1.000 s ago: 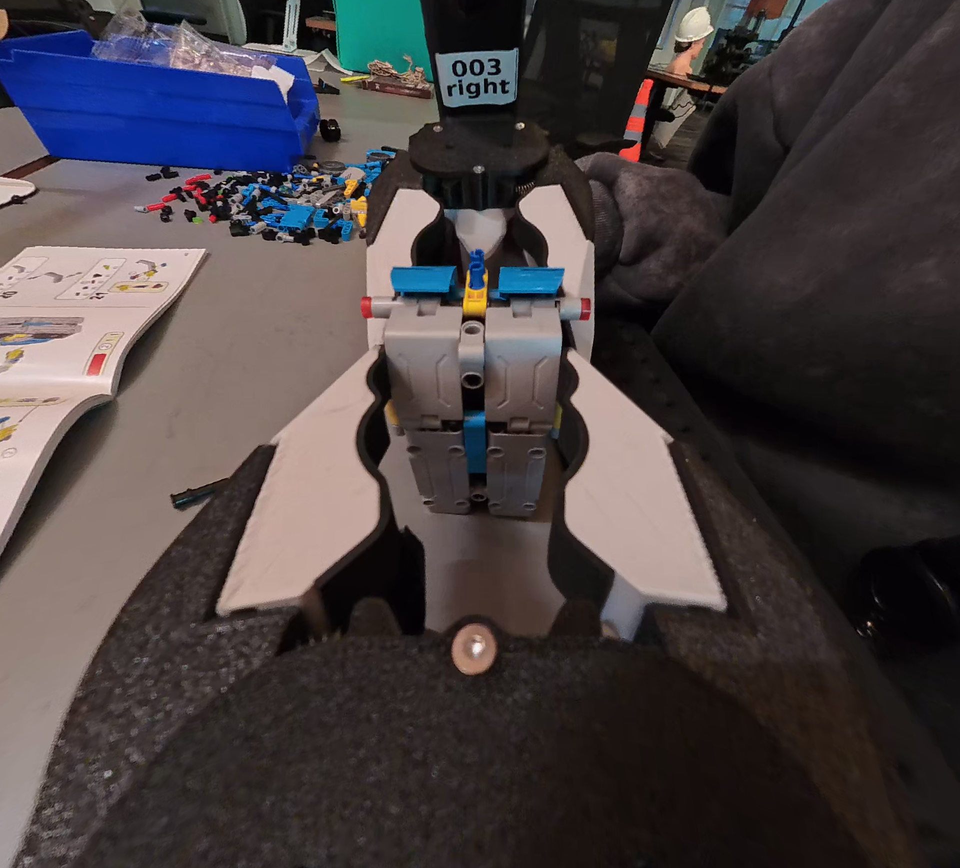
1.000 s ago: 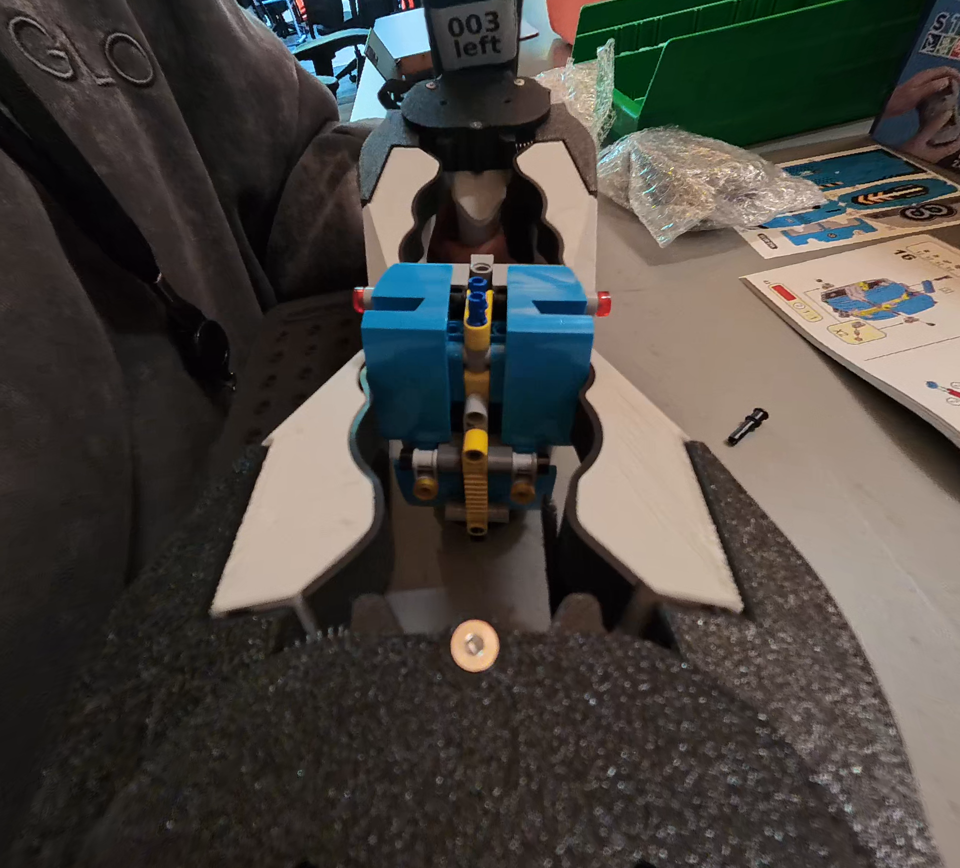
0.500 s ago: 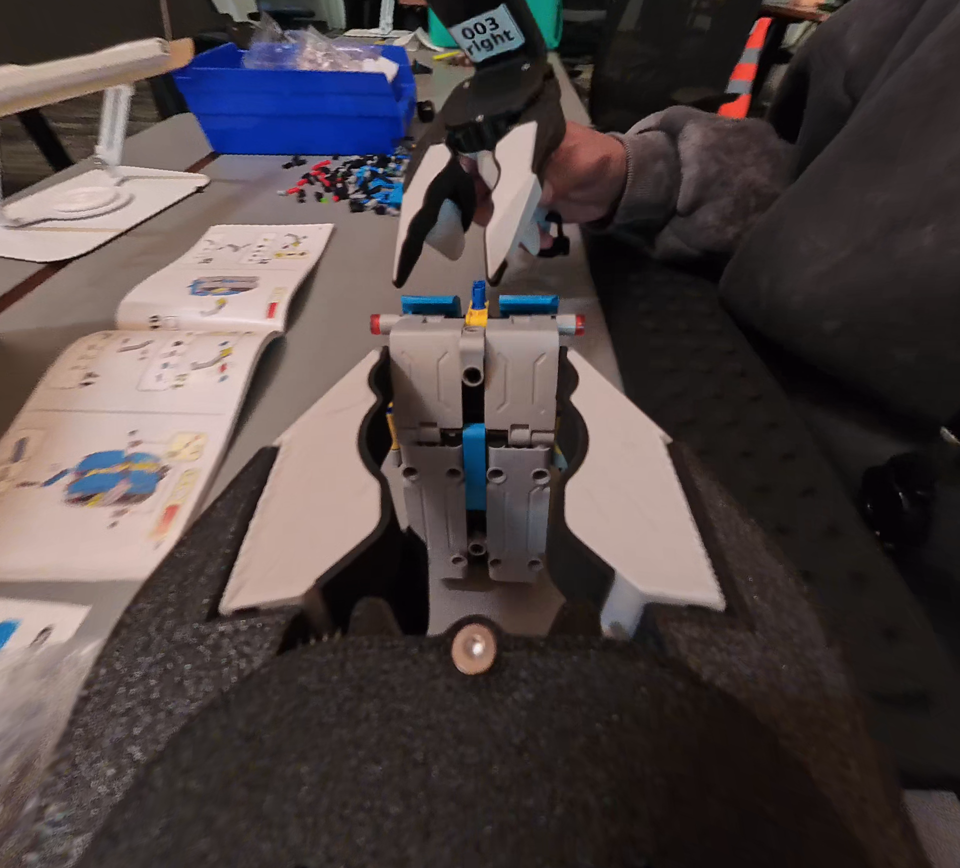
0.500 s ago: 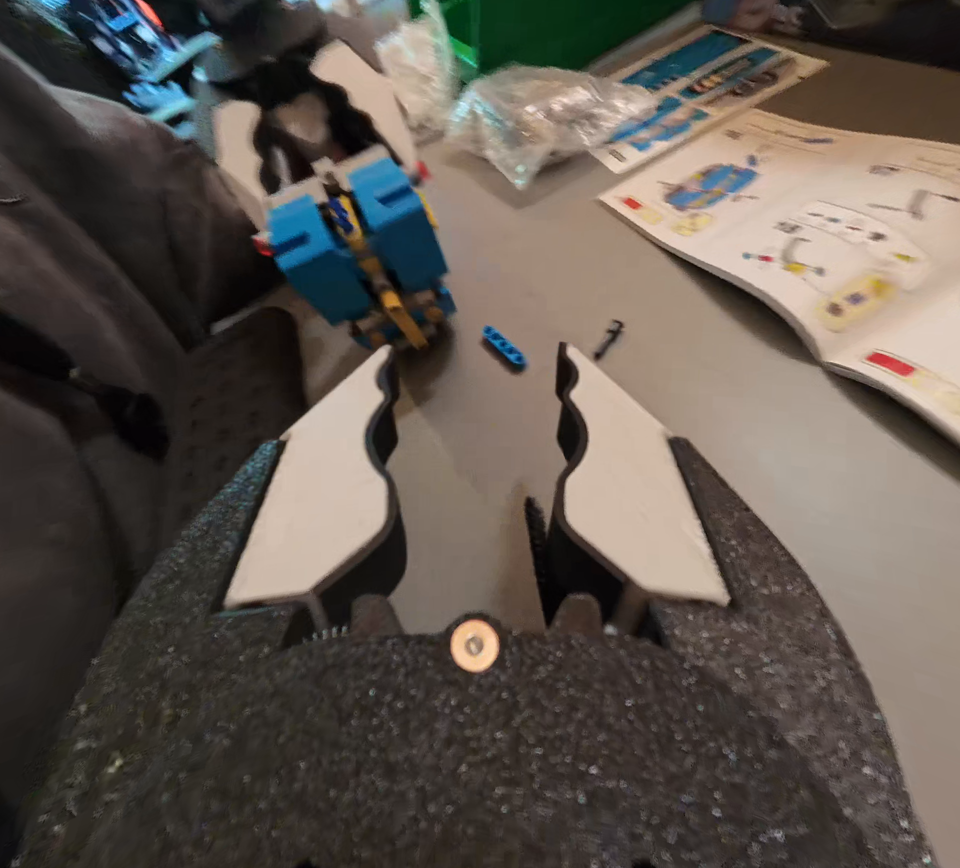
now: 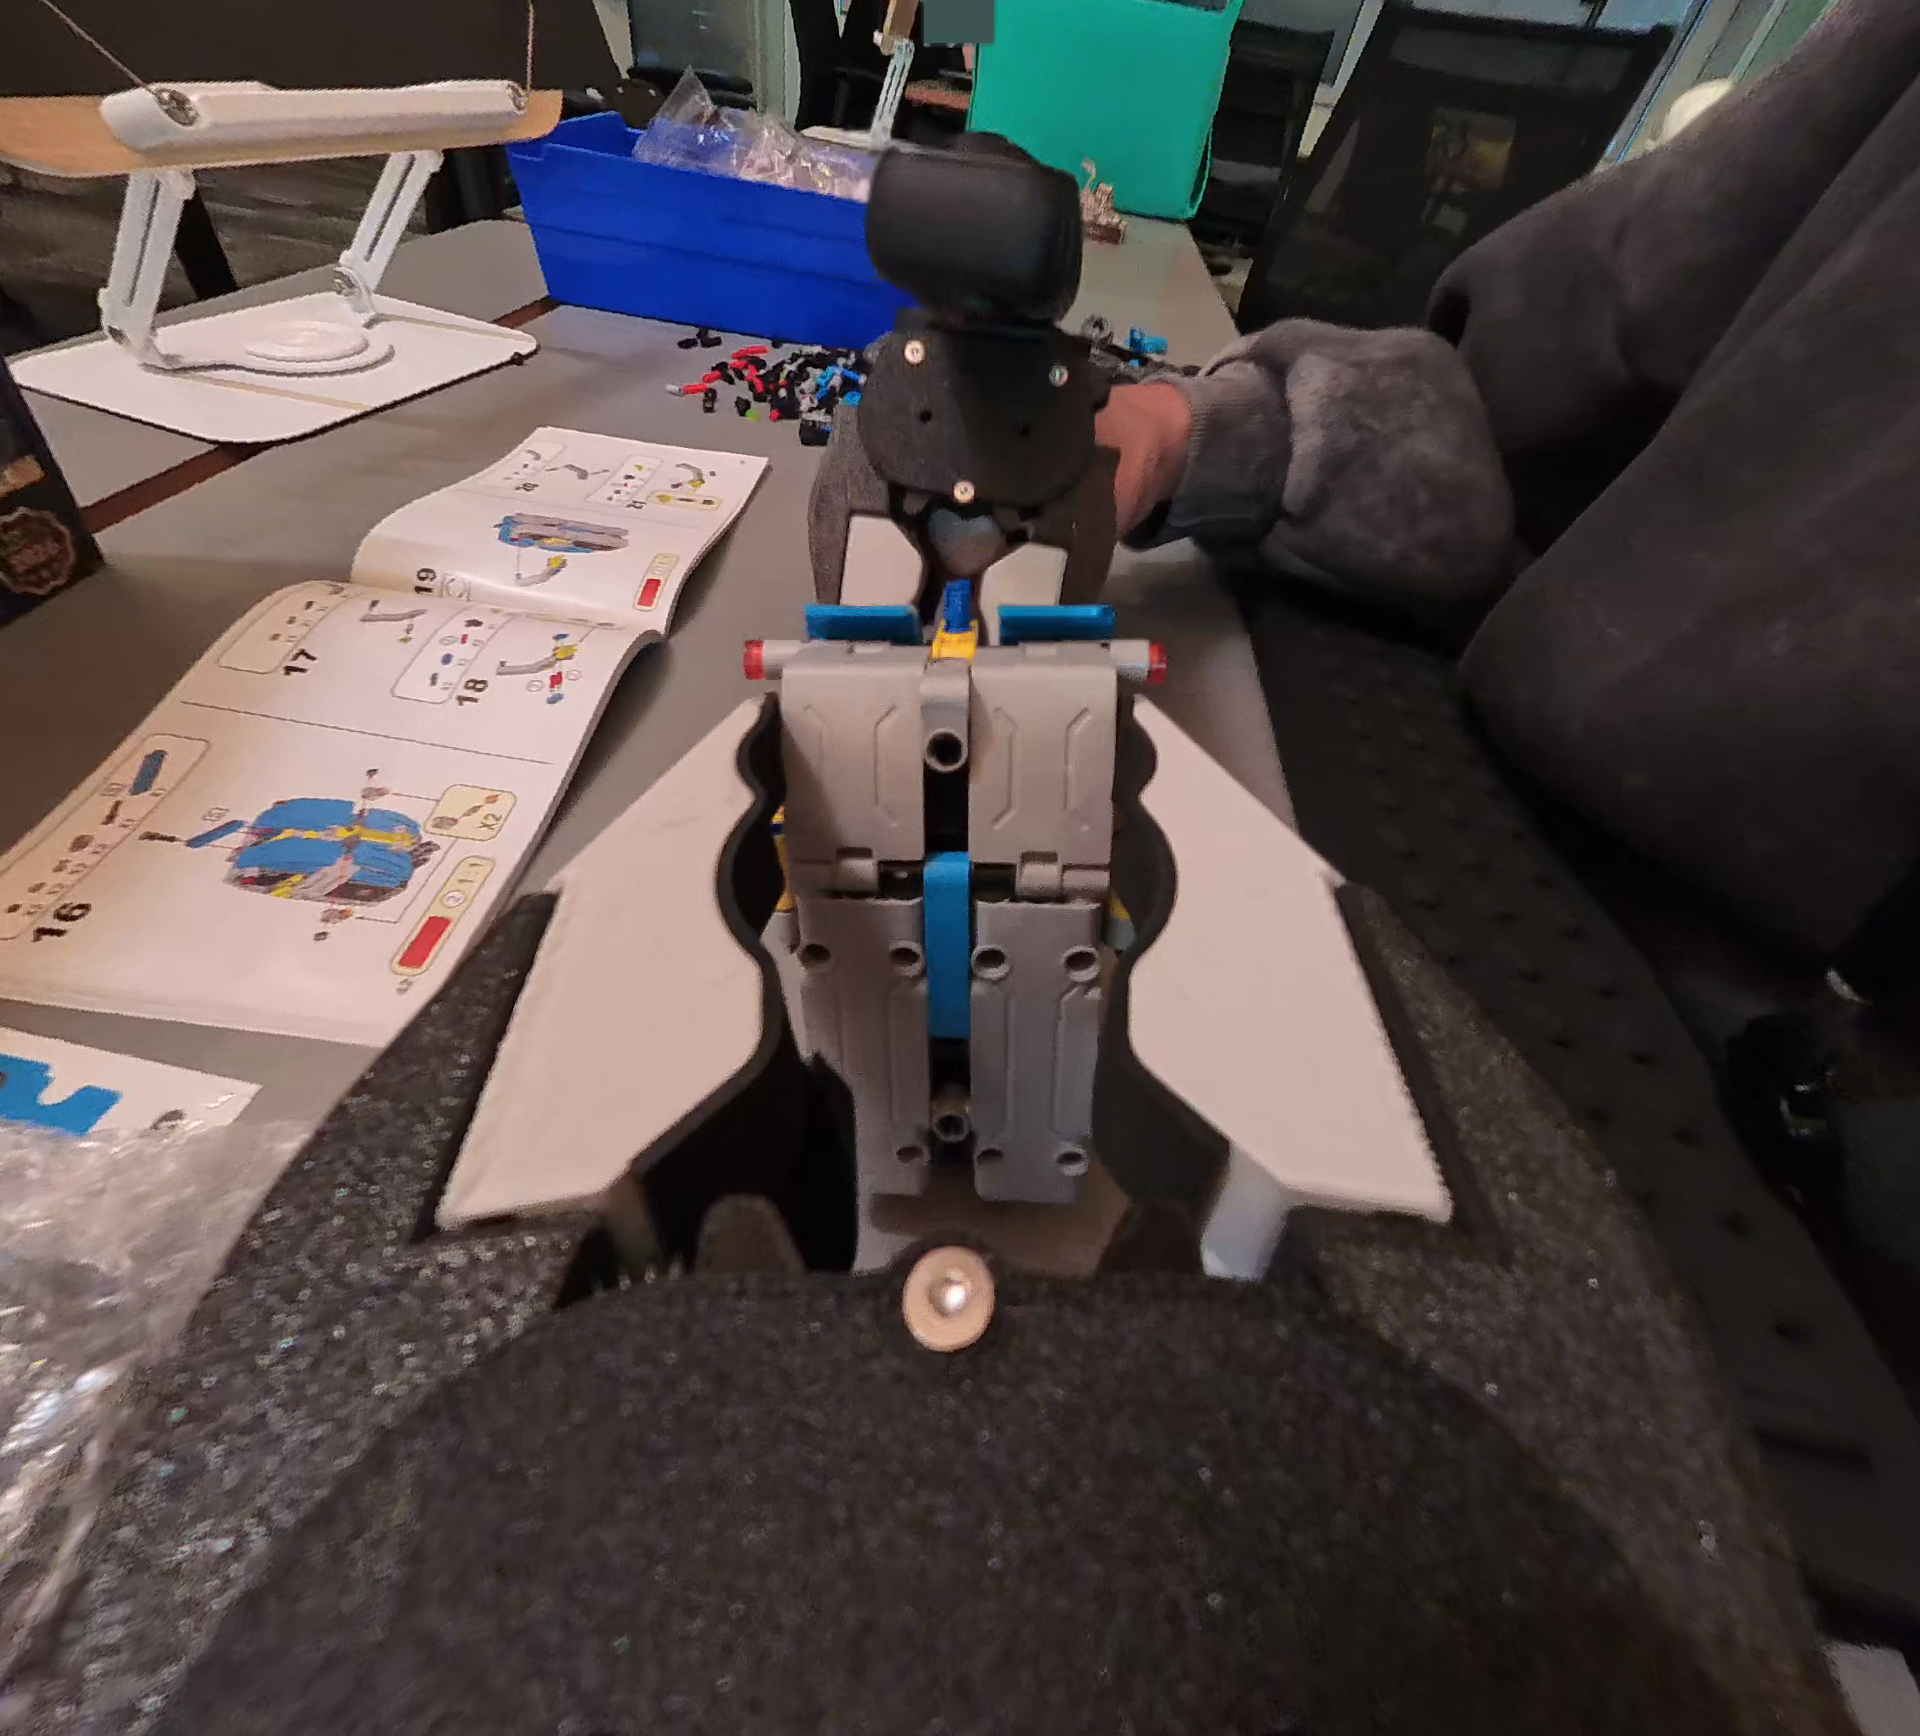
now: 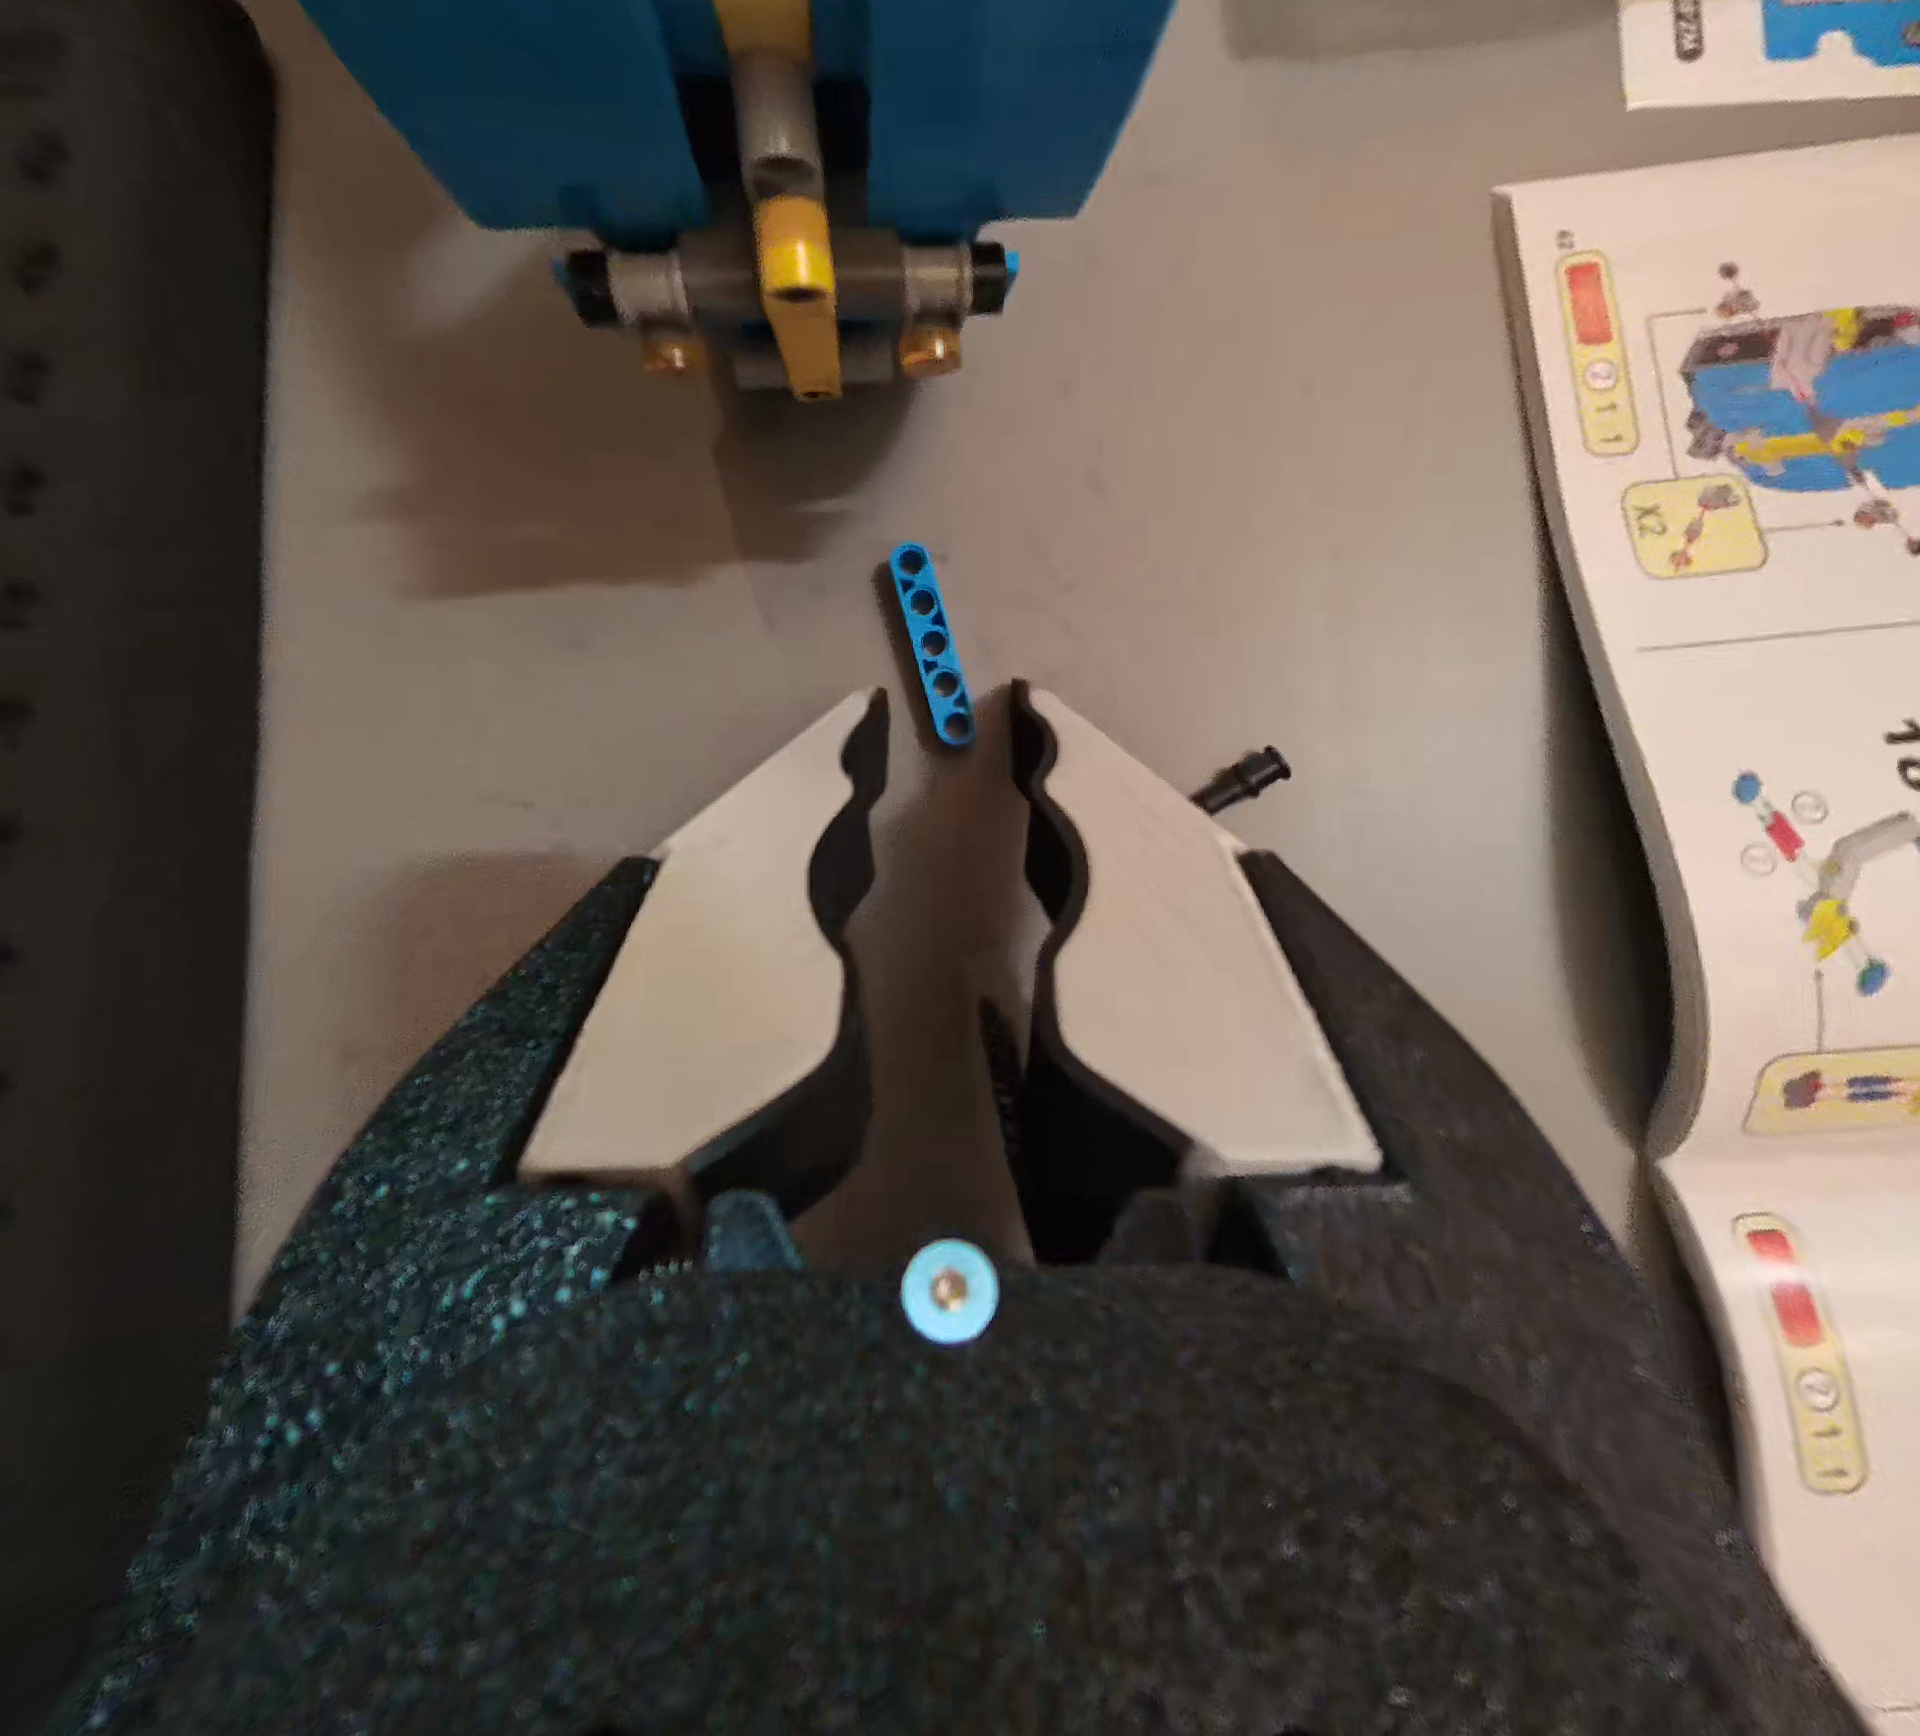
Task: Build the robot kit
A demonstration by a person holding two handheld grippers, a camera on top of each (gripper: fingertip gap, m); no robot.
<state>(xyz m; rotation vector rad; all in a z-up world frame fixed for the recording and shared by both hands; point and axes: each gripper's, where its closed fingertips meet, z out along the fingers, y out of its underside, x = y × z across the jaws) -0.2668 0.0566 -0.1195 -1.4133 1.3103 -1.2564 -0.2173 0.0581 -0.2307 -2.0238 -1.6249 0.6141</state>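
A grey and blue brick model [image 5: 948,865] is squeezed between the two white fingers of the left gripper [image 5: 948,730] and is held up above the grey table [image 5: 312,502]. The right gripper [image 6: 948,699] is pointed down at the table with its fingers a little apart and nothing between them. A small blue beam with holes [image 6: 930,644] is seen lying flat on the table, its near end right at the fingertips. A black pin [image 6: 1242,777] is seen just beside the right finger. An open booklet [image 6: 1766,751] is spread out by the table's right edge.
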